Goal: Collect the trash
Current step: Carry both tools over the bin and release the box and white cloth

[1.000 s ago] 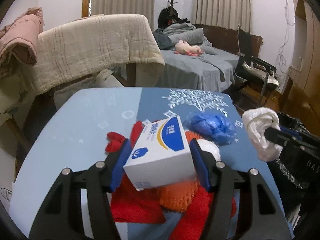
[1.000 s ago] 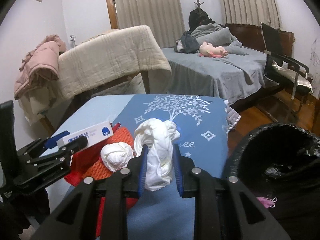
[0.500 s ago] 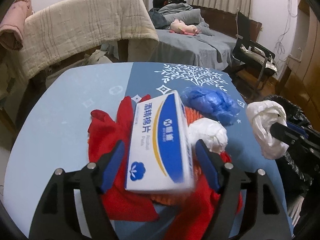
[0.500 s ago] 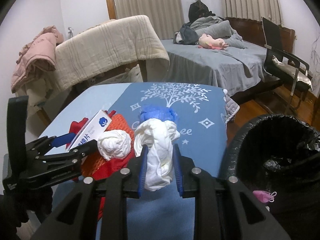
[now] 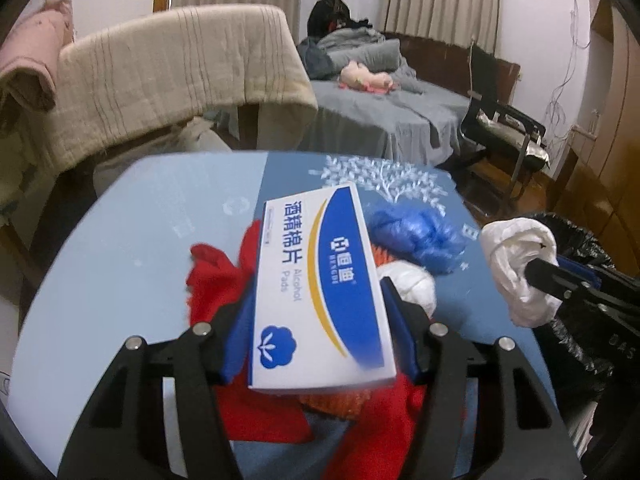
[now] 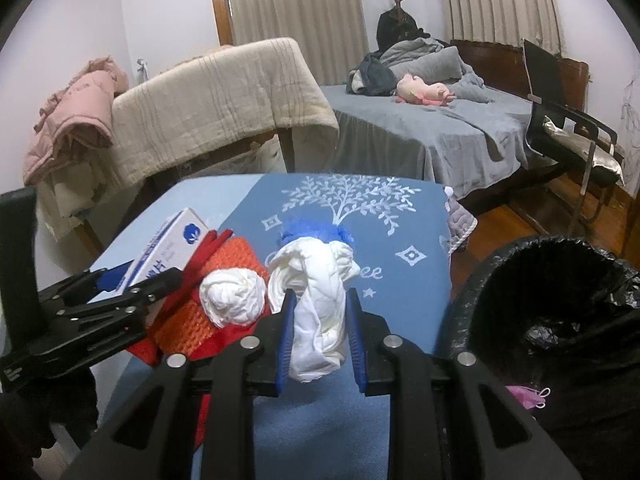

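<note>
Blue cloth covers the counter [image 5: 140,248], with a grey bed [image 6: 420,128] behind it. On the counter lie a red cloth [image 5: 216,280], a blue plastic wad [image 5: 416,232] and a white wad [image 6: 232,296]. The left gripper [image 5: 320,308] is closing on a white-and-blue alcohol pad box [image 5: 320,280], blue pads against its sides. The right gripper [image 6: 320,320] pinches a crumpled white bag [image 6: 316,300] beside the black-lined trash bin [image 6: 552,300].

This is a lived-in bedroom at home: a bed [image 6: 420,128] with grey covers, rumpled bedding and a pink plush toy [image 6: 424,94], long curtains [image 6: 296,4], a coat stand [image 6: 398,0], a quilt [image 6: 216,100] draped over furniture, and a wooden floor [image 6: 532,220].
</note>
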### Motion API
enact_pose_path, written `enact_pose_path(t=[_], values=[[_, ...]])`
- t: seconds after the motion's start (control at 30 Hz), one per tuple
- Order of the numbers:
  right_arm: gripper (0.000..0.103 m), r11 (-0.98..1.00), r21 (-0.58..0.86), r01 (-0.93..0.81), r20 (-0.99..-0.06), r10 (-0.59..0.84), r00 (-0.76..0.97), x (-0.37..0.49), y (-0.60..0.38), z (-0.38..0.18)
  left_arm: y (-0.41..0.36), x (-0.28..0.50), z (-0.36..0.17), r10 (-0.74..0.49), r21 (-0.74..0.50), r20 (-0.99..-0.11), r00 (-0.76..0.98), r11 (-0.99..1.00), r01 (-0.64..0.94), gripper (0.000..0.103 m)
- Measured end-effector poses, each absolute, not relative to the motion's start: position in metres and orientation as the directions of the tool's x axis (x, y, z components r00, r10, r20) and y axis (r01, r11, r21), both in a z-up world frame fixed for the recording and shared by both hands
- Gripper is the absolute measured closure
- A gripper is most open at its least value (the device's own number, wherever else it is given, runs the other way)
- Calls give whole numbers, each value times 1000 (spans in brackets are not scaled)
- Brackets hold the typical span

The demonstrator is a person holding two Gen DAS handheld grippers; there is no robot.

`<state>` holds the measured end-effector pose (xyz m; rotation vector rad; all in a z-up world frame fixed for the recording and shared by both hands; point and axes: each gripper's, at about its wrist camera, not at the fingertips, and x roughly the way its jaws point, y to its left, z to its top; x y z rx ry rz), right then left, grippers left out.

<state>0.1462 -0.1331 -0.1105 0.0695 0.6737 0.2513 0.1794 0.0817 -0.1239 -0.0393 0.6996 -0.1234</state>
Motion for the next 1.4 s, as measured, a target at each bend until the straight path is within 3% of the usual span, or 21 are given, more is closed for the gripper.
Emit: enact_pose_path(t=[0.6,1.4], values=[[78,982,162,-97,-524,169,835,110,-195,-70,12,159,-69,-201,-26,-539,818,975,222,46],[78,958,136,254,-547,-142,825,50,-345,-78,-146,143,-85,-448,-30,-543,710,855,517,46]])
